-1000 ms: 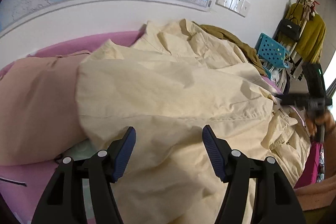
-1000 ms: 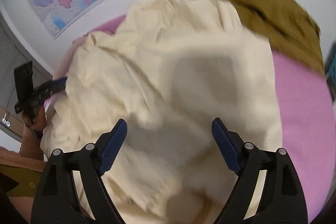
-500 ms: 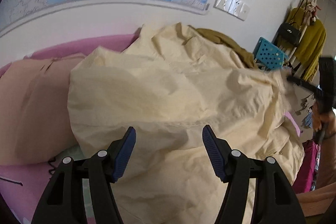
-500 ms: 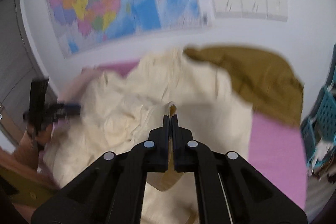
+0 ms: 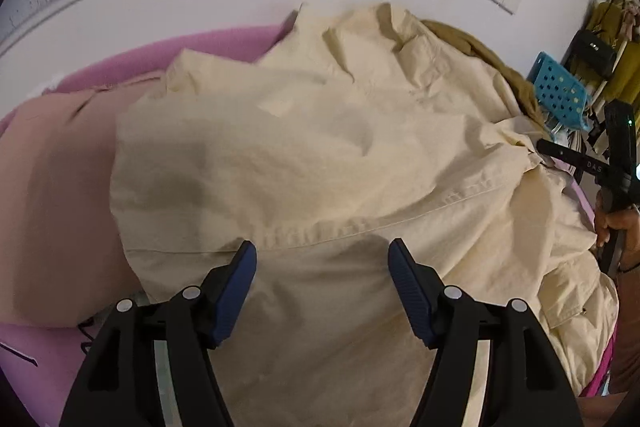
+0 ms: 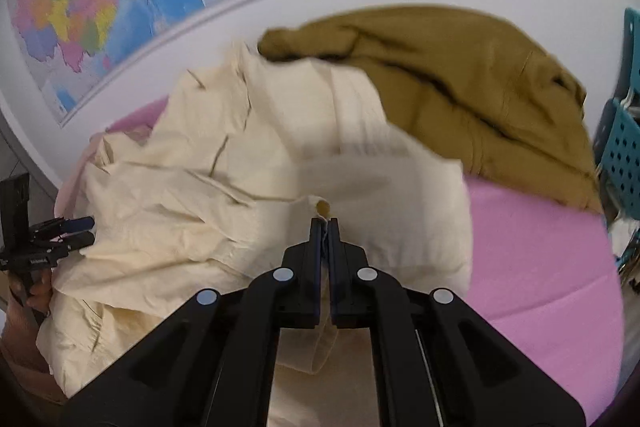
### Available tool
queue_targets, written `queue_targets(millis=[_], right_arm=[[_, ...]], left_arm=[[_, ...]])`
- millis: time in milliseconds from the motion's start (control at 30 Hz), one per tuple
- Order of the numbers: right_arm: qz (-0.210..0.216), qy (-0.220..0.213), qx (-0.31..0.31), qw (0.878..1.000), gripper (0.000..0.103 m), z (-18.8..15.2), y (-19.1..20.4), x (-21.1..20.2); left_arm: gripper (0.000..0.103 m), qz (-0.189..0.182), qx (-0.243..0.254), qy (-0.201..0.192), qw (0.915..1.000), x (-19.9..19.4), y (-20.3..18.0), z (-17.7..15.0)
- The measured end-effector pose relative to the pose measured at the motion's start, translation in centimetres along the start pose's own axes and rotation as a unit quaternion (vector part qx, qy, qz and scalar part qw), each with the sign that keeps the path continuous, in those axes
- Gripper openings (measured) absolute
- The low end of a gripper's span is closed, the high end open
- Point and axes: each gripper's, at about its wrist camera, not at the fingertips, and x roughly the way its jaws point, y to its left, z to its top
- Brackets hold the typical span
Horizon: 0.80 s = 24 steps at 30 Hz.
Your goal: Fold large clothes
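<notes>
Cream jacket [image 5: 320,155] sprawls over the pink bed [image 6: 540,247]. Our right gripper [image 6: 325,227] is clenched on its hem; left gripper [image 5: 322,259] opening, empty, above it. Soft, floppy; we'd grip the seam at 12 o'clock.

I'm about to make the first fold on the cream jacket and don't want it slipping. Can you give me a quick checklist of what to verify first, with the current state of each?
1. Right gripper shut on the cream cotton jacket: ok, a fabric edge is pinched between its pads.
2. Left gripper gripping the jacket: not ok, its jaws are opening above the cloth near the stitched seam, holding nothing.
3. Jacket lying flat: not ok, it is rumpled and bunched.
4. Olive-brown garment apart from the jacket: not ok, their edges meet near the wall.
5. Peach-pink folded cloth apart from the jacket: not ok, the jacket overlaps it.
6. Bare pink bed cover free beside the jacket: ok.
</notes>
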Motion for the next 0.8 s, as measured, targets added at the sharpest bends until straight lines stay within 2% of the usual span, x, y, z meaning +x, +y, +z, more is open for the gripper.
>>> queue_targets(millis=[67,167,233,300,400,467,533,567,600,667,733,800], right_arm=[[-0.004,-0.002,-0.002,1.000,0.005,0.2,0.2,-0.3],[-0.010,-0.027,-0.001,1.000,0.014,0.7,0.8,-2.3],[0.012,-0.058,-0.011,0.998,0.017,0.8,1.9,-4.2],[0.036,-0.066,-0.042,0.996,0.017,0.5,3.8,-5.1],[0.065,-0.034,-0.087,0.993,0.020,-0.1,6.4,-3.7],[0.055,0.001,-0.101,0.993,0.020,-0.4,7.2,-1.2],[0.049,0.032,-0.090,0.994,0.017,-0.7,6.6,1.2],[0.043,0.046,-0.078,0.995,0.009,-0.8,5.9,2.5],[0.046,0.052,-0.067,0.995,0.007,-0.8,5.5,2.9],[0.062,0.055,-0.051,0.995,0.008,-0.7,4.8,3.1],[0.070,0.048,-0.047,0.995,0.013,-0.7,4.8,1.9],[0.075,0.030,-0.056,0.995,0.034,-0.7,5.2,-0.1]], left_arm=[[0.067,0.006,0.007,0.003,1.0000,0.1,-0.2,0.0],[0.068,0.012,0.007,0.001,0.9999,-0.3,-0.2,0.1],[0.068,0.010,0.006,-0.007,0.9999,-0.9,-0.3,0.0],[0.068,0.010,0.013,-0.015,0.9997,-1.8,-0.6,-0.3],[0.068,0.001,0.032,-0.022,0.9993,-2.4,-1.4,-0.4],[0.068,0.003,0.036,-0.018,0.9992,-2.1,-1.7,-0.3],[0.068,0.010,0.029,0.000,0.9995,-0.9,-1.6,-0.2],[0.068,0.013,0.025,0.007,0.9996,-0.3,-1.4,-0.1],[0.067,0.022,0.020,0.015,0.9994,0.5,-1.2,0.0],[0.067,0.024,0.017,0.019,0.9994,0.9,-1.1,0.0],[0.067,0.027,0.020,0.013,0.9994,0.4,-1.3,0.0],[0.067,0.023,0.020,0.003,0.9995,-0.7,-1.2,-0.2]])
